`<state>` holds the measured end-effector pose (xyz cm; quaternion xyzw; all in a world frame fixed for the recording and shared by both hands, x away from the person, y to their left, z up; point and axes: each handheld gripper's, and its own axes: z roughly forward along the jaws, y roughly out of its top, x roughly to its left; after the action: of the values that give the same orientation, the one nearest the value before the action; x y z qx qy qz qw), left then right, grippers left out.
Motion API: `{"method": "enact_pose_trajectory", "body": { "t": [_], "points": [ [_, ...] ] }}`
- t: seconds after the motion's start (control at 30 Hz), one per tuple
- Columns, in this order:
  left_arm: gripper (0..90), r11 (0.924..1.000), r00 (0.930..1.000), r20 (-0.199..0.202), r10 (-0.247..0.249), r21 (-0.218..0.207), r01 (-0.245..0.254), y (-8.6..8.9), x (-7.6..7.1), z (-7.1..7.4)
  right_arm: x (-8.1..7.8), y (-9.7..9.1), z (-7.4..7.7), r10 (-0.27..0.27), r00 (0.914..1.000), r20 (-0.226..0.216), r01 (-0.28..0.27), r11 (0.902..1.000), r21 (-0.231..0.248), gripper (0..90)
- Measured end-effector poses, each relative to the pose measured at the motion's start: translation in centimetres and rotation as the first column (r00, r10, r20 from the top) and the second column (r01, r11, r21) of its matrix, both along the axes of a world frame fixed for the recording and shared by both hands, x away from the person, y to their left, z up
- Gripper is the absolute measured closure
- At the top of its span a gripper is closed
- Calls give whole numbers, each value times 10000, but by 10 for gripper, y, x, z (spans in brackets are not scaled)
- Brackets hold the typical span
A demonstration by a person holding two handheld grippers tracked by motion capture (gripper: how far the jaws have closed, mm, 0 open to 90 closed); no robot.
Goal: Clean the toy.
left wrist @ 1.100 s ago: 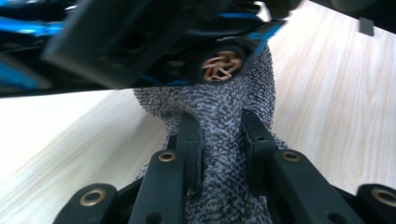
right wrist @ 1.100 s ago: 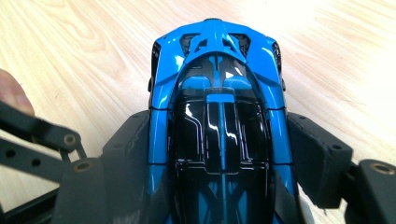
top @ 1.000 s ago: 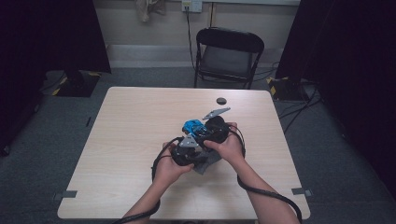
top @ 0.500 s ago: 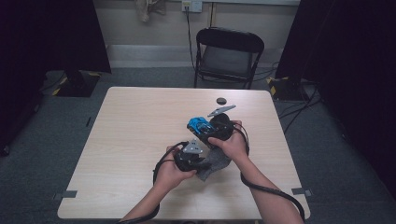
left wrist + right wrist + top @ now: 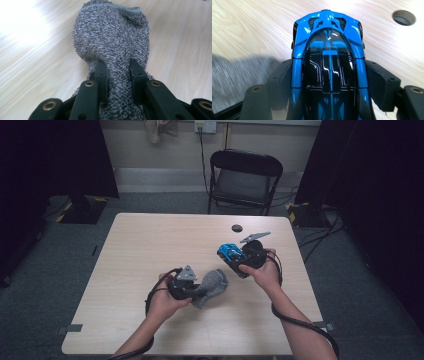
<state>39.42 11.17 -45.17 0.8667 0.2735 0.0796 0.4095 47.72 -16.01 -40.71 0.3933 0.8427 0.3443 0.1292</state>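
My left gripper (image 5: 192,287) lies low at lower centre, jaws pinched tight on a grey sock (image 5: 112,42). My right gripper (image 5: 240,257) is raised farther right, jaws spread and clamped on a blue toy car (image 5: 328,62). Both forearms enter from below.

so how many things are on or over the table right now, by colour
grey: 1, the sock clamped in the left tool
blue and black: 1, the toy car clamped in the right tool
black: 1, the small round disc lying near the table's far edge
total: 3
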Motion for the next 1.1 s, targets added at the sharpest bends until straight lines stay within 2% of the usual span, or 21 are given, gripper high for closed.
{"method": "enact_pose_trajectory", "body": {
  "t": [0.03, 0.2, 0.37, 0.43, 0.6, 0.73, 0.93, 1.03, 1.1],
  "points": [
    [733, 9996, 9996, 75, 264, 42, -264, 10, 3, 2, 0, -5, -2, -92, 10000, -29, 92, 9999, -83, 288],
    [733, 9954, 9953, 168, 951, -153, -949, 35, 11, 7, 0, -18, -7, -286, 9995, -98, 283, 9993, -260, 288],
    [734, 9909, 9905, 285, 1346, 5, -1347, 53, 18, 10, 0, -27, -11, -492, 9987, -146, 487, 9983, -308, 288],
    [734, 9858, 9856, 201, 1680, 51, -1681, 64, 22, 8, 0, -31, -13, -514, 9986, -154, 507, 9978, -425, 288],
    [734, 9801, 9803, 243, 1960, 267, -1967, 81, 29, 5, 1, -40, -18, -659, 9977, -172, 650, 9966, -503, 288],
    [734, 9725, 9725, 184, 2322, 127, -2325, 91, 32, 4, 2, -48, -20, -804, 9966, -204, 793, 9956, -505, 288],
    [734, 9683, 9685, 233, 2477, 284, -2484, 100, 37, 4, 3, -58, -24, -967, 9951, -210, 954, 9939, -554, 288],
    [733, 9632, 9639, 249, 2651, 382, -2659, 110, 41, 1, 4, -66, -31, -1153, 9929, -284, 1136, 9920, -552, 288],
    [734, 9585, 9590, 136, 2832, 302, -2835, 115, 43, -3, 4, -71, -35, -1268, 9914, -328, 1247, 9904, -596, 288]
  ]
}}
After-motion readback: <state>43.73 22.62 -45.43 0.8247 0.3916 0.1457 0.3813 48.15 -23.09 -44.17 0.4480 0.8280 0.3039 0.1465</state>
